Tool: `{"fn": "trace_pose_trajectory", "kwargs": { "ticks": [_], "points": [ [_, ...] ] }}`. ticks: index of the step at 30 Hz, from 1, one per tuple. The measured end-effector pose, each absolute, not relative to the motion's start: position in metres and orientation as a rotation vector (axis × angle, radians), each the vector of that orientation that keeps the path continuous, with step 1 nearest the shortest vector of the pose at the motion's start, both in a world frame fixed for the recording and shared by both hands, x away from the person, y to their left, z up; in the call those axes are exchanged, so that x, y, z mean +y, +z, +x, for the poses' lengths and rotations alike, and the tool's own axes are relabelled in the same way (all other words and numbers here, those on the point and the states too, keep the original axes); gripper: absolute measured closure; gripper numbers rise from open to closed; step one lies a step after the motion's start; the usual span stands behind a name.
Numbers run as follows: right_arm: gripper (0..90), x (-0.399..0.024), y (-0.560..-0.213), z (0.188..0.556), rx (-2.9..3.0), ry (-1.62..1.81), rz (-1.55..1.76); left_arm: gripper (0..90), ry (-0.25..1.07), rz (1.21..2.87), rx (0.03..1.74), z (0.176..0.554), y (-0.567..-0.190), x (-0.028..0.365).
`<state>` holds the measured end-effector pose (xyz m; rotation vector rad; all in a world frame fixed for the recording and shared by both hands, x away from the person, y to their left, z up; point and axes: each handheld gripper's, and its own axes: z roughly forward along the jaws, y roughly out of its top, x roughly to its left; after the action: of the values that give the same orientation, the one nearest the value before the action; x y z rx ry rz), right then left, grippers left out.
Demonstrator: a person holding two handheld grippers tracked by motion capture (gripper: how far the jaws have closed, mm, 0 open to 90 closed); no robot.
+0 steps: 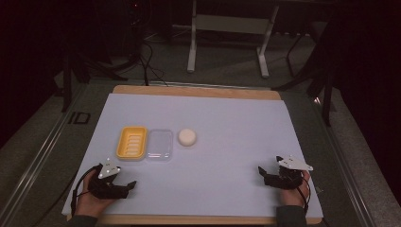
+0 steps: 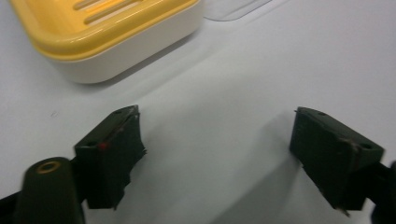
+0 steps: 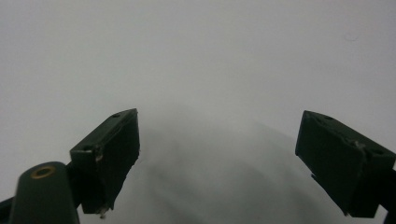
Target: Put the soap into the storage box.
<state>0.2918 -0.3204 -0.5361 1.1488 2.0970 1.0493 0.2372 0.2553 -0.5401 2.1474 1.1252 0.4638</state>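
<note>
Nothing on your worktop (image 1: 246,142) is handled yet: the yellow soap dish (image 1: 132,142), its clear lid (image 1: 159,145) touching beside it and the soap (image 1: 187,137) nearby lie untouched, while your left gripper (image 1: 124,185) and right gripper (image 1: 264,174) rest released, empty.

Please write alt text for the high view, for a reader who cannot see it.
A person holds the left gripper and right gripper, both open and empty, at the near edge of a white mat. Farther in lie a yellow soap dish, a clear lid beside it and a round white soap.
</note>
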Motion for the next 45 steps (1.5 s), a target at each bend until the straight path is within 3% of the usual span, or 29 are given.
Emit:
{"fn": "trace_pose_trajectory", "kwargs": {
  "ticks": [19,45],
  "points": [
    [13.9,-0.322,-0.536,0.290,2.082,1.070,1.142,21.4,0.451,2.127,1.016,0.241,-0.522,0.244],
    [13.9,-0.323,-0.535,0.288,2.066,1.086,1.137,21.8,0.493,2.272,0.833,0.279,-0.479,0.207]
  ]
}}
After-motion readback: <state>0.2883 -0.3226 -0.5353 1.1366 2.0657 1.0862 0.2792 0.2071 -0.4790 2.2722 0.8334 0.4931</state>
